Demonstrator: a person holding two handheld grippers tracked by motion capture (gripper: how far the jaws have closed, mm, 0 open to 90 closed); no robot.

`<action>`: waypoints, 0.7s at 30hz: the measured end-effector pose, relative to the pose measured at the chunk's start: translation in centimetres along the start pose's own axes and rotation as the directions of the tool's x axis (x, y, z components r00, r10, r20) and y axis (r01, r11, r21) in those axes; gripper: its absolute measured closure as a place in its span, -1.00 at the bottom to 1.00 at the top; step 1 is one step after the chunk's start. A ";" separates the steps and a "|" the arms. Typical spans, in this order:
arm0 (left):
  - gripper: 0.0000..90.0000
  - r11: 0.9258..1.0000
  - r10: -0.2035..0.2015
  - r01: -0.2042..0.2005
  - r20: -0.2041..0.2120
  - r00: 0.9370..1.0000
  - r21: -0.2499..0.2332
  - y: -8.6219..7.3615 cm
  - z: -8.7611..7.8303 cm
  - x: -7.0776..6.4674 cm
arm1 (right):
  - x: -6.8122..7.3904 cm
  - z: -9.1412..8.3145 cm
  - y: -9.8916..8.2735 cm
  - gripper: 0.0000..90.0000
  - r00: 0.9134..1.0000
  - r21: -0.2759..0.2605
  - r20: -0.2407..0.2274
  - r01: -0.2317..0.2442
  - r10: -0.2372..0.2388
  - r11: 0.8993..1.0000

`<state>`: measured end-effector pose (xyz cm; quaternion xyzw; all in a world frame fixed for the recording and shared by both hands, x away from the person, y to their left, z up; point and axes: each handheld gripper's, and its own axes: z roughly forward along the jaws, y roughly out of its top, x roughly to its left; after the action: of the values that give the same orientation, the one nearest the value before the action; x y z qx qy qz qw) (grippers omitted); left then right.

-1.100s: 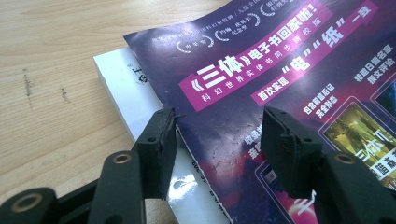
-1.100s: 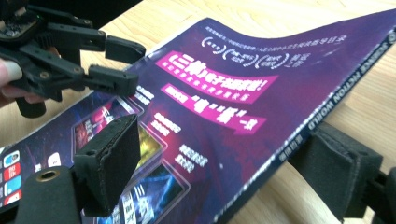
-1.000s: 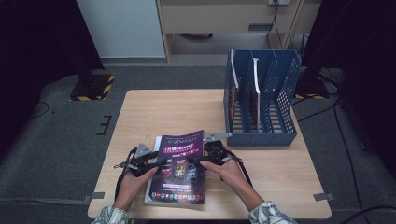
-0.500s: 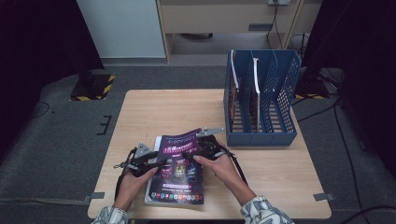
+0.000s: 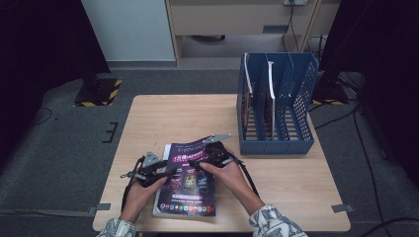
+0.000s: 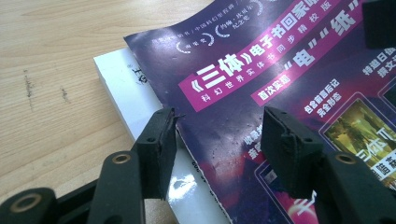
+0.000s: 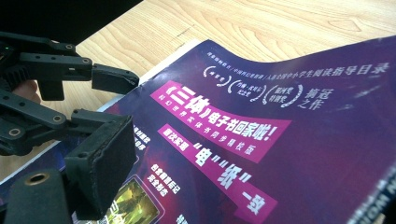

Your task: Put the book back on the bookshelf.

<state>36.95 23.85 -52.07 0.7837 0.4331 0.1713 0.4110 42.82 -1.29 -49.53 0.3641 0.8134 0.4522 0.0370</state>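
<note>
magazine: glossy purple paper cover (image 5: 190,170), pink banners, top edge curling up off the white book (image 6: 135,88)
left gripper (image 6: 217,140): half-wide, straddling the cover's edge
right gripper (image 5: 210,154): can't tell, honestly

Floor: grey carpet (image 5: 64,148), cables trailing at right.
Table: light wood (image 5: 173,118).
Back: pale cabinet (image 5: 129,29), wooden unit (image 5: 232,19).
Left side: dark, yellow-black striped base (image 5: 96,92).

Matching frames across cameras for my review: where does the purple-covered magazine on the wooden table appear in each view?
High view: purple-covered magazine lies at lower centre, between both hands.
Left gripper view: it covers the right and centre, above the jaws.
Right gripper view: it spreads across centre and right.
Shared landmark: its pink title banner with white characters.
</note>
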 end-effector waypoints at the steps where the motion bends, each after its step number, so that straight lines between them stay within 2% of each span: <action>1: 0.00 1.000 0.001 -0.001 -0.001 1.000 0.000 0.0 0.0 0.0 | 0.0 0.0 0.0 -0.71 1.000 0.000 0.000 0.000 0.000 1.000; 13: 0.00 1.000 0.001 -0.001 0.001 1.000 0.001 0.0 0.0 0.0 | -0.1 0.3 0.0 -0.55 1.000 -0.010 0.023 0.002 -0.002 1.000; 17: -0.02 1.000 0.002 -0.002 0.000 1.000 0.001 0.0 0.0 0.0 | -0.1 0.4 0.0 -0.45 0.999 -0.012 0.034 0.003 -0.003 1.000; 21: -0.03 1.000 0.003 -0.003 0.000 1.000 0.002 0.0 0.0 0.0 | 0.1 0.7 -0.1 -0.26 0.999 -0.002 0.035 0.007 -0.007 1.000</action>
<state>36.96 23.83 -52.07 0.7847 0.4321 0.1714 0.4101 42.95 -0.84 -50.01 0.3692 0.8132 0.4467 0.0531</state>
